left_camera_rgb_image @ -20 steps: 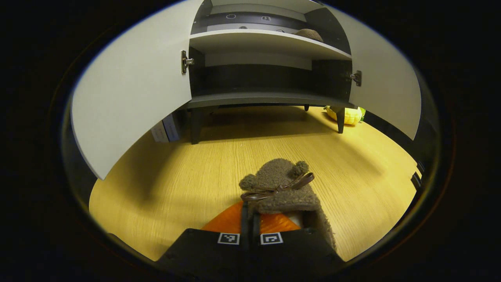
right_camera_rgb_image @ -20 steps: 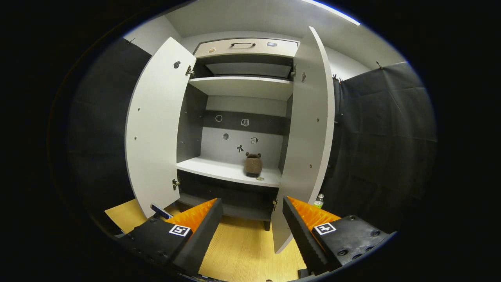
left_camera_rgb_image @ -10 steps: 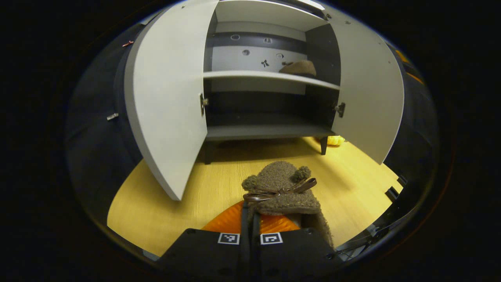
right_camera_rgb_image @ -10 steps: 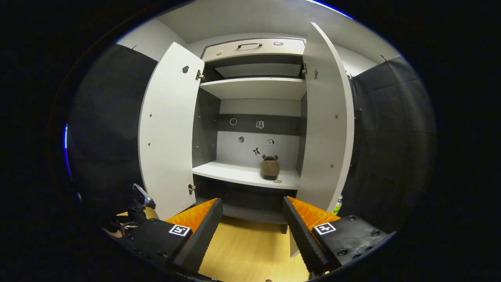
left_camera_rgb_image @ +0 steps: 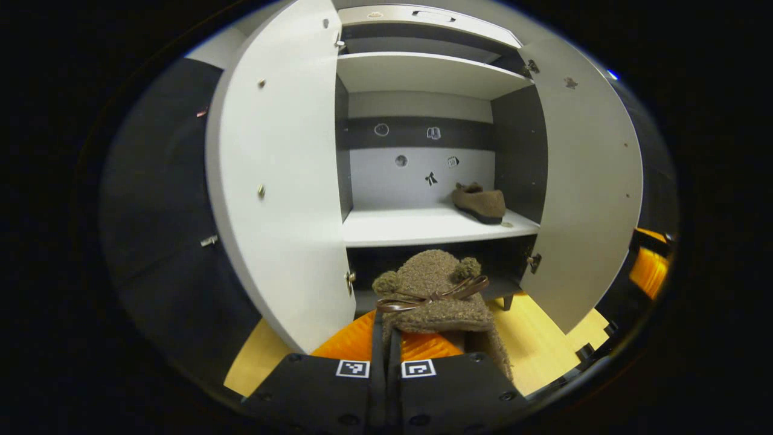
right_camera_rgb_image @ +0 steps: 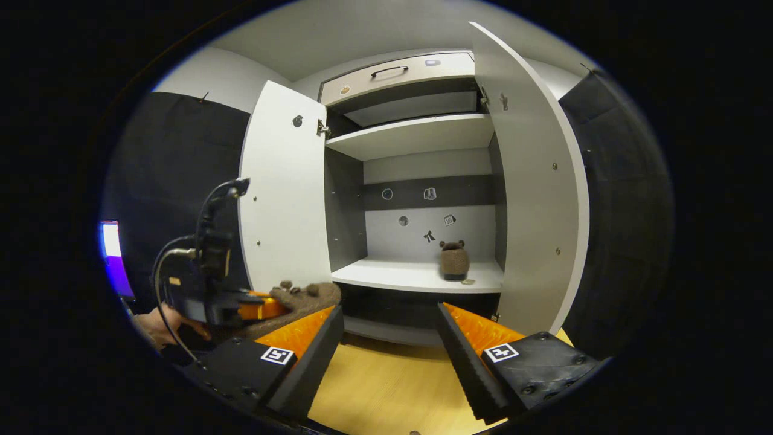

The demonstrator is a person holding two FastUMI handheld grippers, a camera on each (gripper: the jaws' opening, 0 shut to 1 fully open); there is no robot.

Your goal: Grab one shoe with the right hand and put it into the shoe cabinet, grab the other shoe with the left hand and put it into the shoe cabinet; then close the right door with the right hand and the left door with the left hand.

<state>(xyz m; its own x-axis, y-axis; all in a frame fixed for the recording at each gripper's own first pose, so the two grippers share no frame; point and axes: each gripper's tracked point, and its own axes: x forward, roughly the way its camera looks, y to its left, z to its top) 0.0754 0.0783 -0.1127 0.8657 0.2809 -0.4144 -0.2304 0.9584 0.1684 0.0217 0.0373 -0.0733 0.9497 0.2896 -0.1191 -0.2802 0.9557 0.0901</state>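
Carrying the fuzzy brown shoe (left_camera_rgb_image: 432, 290) clenched in the left tongs (left_camera_rgb_image: 386, 338), the free shelf (left_camera_rgb_image: 410, 226) space beside the stowed shoe (left_camera_rgb_image: 480, 202) should be targeted, while the right tongs (right_camera_rgb_image: 389, 350) are held released.

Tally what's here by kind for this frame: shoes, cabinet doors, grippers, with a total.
Shoes: 2, one on the white shelf, one held by the left gripper
Cabinet doors: 2, left door and right door, both open
Grippers: 2, left gripper and right gripper
Total: 6
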